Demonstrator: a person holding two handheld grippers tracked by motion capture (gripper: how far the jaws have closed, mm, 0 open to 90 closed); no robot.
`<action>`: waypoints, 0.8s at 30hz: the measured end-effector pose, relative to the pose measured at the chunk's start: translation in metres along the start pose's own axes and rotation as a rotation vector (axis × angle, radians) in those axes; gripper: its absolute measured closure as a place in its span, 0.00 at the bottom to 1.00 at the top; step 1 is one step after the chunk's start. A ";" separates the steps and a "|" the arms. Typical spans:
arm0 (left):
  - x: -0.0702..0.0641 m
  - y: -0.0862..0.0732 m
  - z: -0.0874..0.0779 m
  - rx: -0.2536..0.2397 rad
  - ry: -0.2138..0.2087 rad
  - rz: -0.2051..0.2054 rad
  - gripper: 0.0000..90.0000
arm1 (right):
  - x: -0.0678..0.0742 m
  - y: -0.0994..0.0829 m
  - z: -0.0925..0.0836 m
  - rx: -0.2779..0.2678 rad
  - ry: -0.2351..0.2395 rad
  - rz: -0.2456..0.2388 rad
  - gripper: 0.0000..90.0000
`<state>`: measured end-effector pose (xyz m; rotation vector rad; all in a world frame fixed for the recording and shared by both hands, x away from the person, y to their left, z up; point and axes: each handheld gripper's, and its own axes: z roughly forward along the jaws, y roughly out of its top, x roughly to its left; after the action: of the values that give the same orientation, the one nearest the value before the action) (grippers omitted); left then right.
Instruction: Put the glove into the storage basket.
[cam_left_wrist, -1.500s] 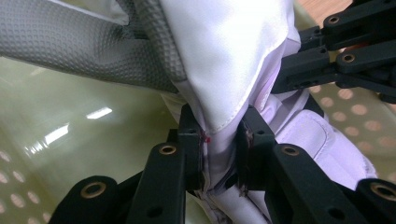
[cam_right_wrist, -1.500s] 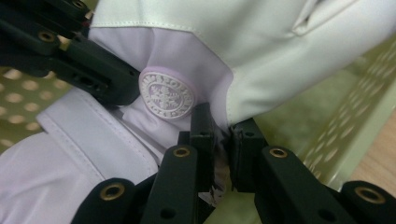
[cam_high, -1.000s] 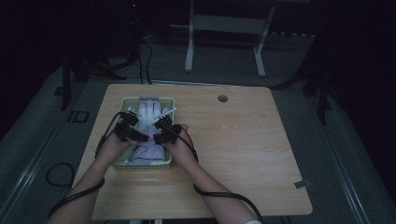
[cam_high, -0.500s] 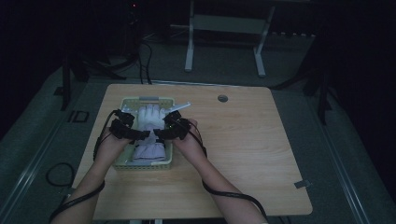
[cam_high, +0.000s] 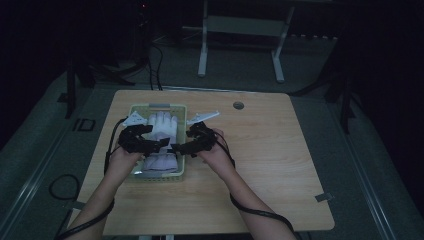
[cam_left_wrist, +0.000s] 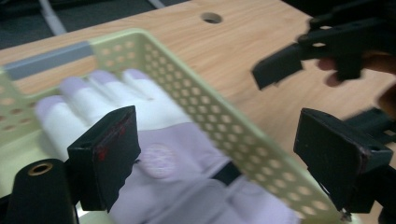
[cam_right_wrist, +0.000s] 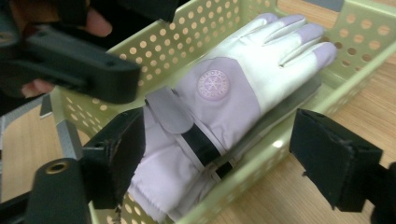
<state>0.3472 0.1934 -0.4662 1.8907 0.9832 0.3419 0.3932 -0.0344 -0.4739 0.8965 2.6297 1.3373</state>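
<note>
A: Now, item location?

B: Glove (cam_high: 161, 140) lies flat in the basket (cam_high: 159, 107), fingers toward the far end, cuff toward the near end. Basket sits on the left half of the table (cam_high: 280, 165).

A: Glove markings?

B: White fingers with lilac tips, lilac back, a dark strap across the wrist. A round emblem with a snowflake-like figure sits on the back (cam_right_wrist: 213, 84); its ring of lettering is too small to read.

A: Left gripper (cam_high: 150, 146) status?

B: Jaws wide apart, nothing between the pads. They have just been opening. In the left gripper view they stand over the basket's right wall (cam_left_wrist: 219, 116), one pad above the glove (cam_left_wrist: 159, 140), the other above bare table (cam_left_wrist: 233, 51). No contact visible.

A: Right gripper (cam_high: 181, 148) status?

B: Jaws wide apart, empty, and just been opening as well. In the right gripper view they straddle the basket's near right wall (cam_right_wrist: 261, 154), with the glove (cam_right_wrist: 233, 93) between and beyond them, untouched.

A: Gripper spacing?

B: Tips face each other just above the glove's cuff end, close together.

A: Other features?

B: Round hole (cam_high: 238, 105) in the table's far edge.
</note>
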 end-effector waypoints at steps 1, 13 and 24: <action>-0.003 0.000 0.000 -0.004 -0.012 -0.001 0.16 | -0.005 -0.004 -0.006 -0.010 0.002 0.004 0.20; -0.057 0.007 0.014 -0.027 -0.160 0.048 0.16 | -0.022 -0.028 -0.043 -0.019 -0.043 -0.072 0.18; -0.108 0.009 0.041 -0.006 -0.280 0.119 0.16 | -0.039 -0.053 -0.077 -0.023 -0.060 -0.109 0.18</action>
<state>0.3074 0.0849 -0.4628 1.9338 0.6839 0.1431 0.3776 -0.1343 -0.4742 0.7656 2.5720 1.2912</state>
